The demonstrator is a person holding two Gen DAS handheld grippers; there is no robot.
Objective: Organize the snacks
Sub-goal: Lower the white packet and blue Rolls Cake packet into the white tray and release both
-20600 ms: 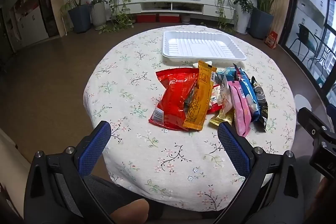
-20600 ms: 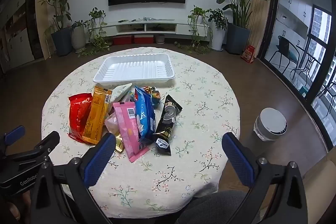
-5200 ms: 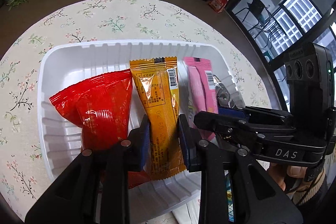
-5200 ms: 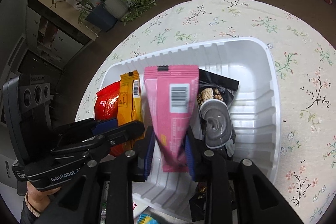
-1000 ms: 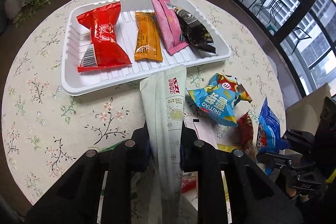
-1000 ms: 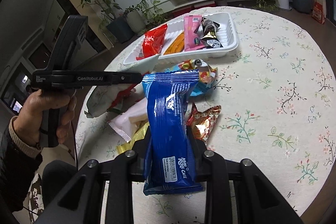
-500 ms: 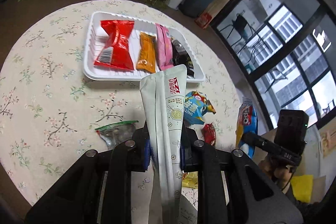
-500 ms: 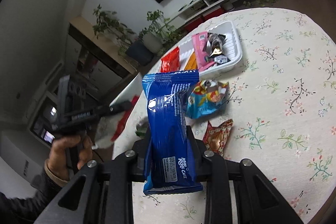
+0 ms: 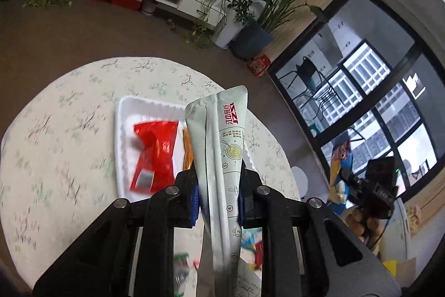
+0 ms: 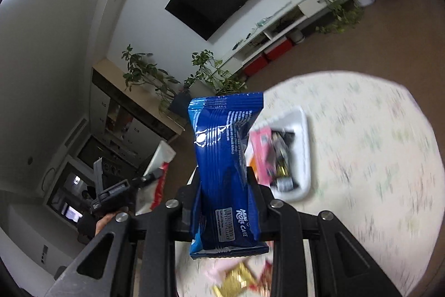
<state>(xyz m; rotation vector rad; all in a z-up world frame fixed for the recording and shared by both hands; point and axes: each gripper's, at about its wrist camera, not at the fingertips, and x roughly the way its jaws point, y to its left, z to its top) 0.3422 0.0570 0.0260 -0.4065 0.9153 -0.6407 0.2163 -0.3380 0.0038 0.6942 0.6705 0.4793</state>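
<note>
a white ribbed plastic tray [image 9: 120, 130] is seen on the round floral-cloth tabletop [image 9: 55, 130], with a red foil packet [image 9: 155, 152], a pink packet [image 10: 262, 155] and a black packet [image 10: 282, 157] laid inside. loose wrappers are blurred at the near edge. a long pale-green sachet [image 9: 222, 157] is clamped by the left gripper [image 9: 218, 202], raised over the tray. a blue mini roll cake packet [image 10: 225, 171] is pinched by the right gripper [image 10: 222, 199], held high beside it.

Both grippers, left gripper [image 9: 218, 198] and right gripper [image 10: 224, 203], are black plastic frames with silver screws and blue finger pads [image 9: 193, 203].

Both wrist views above shared tray [image 9: 120, 130]
</note>
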